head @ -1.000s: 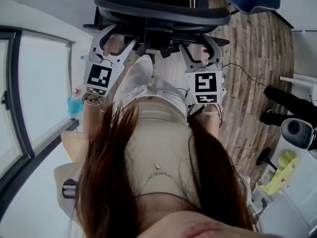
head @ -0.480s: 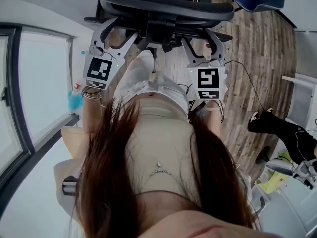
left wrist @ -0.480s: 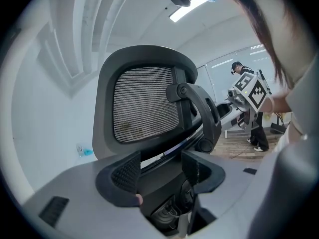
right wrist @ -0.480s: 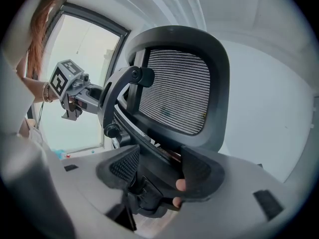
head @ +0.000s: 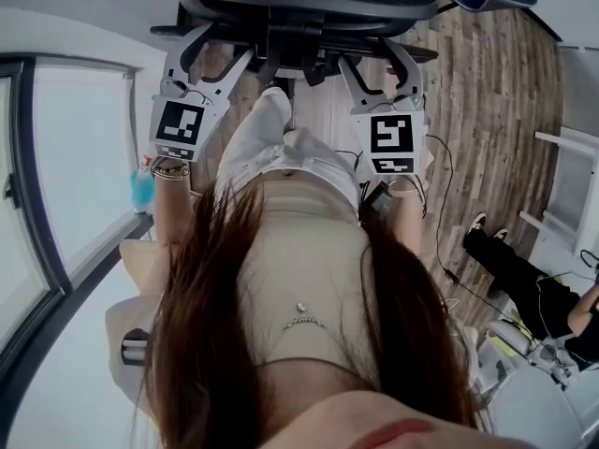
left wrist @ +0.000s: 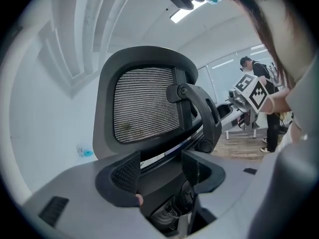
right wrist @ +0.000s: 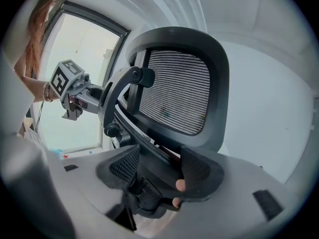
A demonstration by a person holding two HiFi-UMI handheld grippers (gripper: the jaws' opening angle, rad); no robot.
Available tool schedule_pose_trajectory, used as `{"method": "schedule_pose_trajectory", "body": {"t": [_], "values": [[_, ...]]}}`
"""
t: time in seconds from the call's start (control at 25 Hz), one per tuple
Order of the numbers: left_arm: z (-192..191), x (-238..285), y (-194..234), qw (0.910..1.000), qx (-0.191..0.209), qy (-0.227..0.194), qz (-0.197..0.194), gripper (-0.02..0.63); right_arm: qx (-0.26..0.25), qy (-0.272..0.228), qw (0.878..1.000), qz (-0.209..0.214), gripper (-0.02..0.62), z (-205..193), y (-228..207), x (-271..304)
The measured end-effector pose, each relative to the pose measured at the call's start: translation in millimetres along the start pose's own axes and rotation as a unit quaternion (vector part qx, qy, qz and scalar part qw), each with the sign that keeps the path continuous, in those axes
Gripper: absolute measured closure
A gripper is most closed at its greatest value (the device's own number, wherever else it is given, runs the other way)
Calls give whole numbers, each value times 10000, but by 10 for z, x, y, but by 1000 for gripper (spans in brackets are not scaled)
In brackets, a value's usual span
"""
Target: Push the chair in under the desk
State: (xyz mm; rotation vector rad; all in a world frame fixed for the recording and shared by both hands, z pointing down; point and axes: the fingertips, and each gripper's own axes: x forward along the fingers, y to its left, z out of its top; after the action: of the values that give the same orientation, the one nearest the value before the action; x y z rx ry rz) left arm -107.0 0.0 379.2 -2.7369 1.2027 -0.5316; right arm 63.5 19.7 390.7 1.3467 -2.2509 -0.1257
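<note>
Person's standing right behind the chair (head: pixel 299 7) with a pair of tongs on each side of its back. That makes sense for a straight push, since two contact points spread left and right should keep it from swivelling or rolling off crooked. The left tongs (head: pixel 217 50) and right tongs (head: pixel 377 59) are both spread wide, not clamped on anything, so it looks like a shove rather than a grab. In the left gripper view the dark bracket under the mesh backrest (left wrist: pixel 147 103) sits right in the gap between the jaws, and the right gripper view shows much the same from the other side, with the frame bar running through the opening. Honestly can't tell whether the pads are touching the frame or just sitting close to it, because the fisheye squashes everything. The chair stands on the wood floor (head: pixel 487 110) directly ahead of the person, backrest toward them. I can't spot the table in any view, so how far there is left to push is anyone's guess.
</note>
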Motion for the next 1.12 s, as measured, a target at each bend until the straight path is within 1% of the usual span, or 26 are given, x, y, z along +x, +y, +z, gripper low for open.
{"method": "schedule_pose_trajectory", "body": {"t": [0.24,0.56,1.12], "values": [[32,37,21,9997,-195,-125,-69,362,66,22,10000,-13,333,2,-35,19],[16,113,159,9998,-183,-100,-69,359,26,-18,10000,-21,333,49,-66,159],[53,250,252,9996,-219,-151,-61,359,33,-75,9999,-62,333,74,-182,282]]}}
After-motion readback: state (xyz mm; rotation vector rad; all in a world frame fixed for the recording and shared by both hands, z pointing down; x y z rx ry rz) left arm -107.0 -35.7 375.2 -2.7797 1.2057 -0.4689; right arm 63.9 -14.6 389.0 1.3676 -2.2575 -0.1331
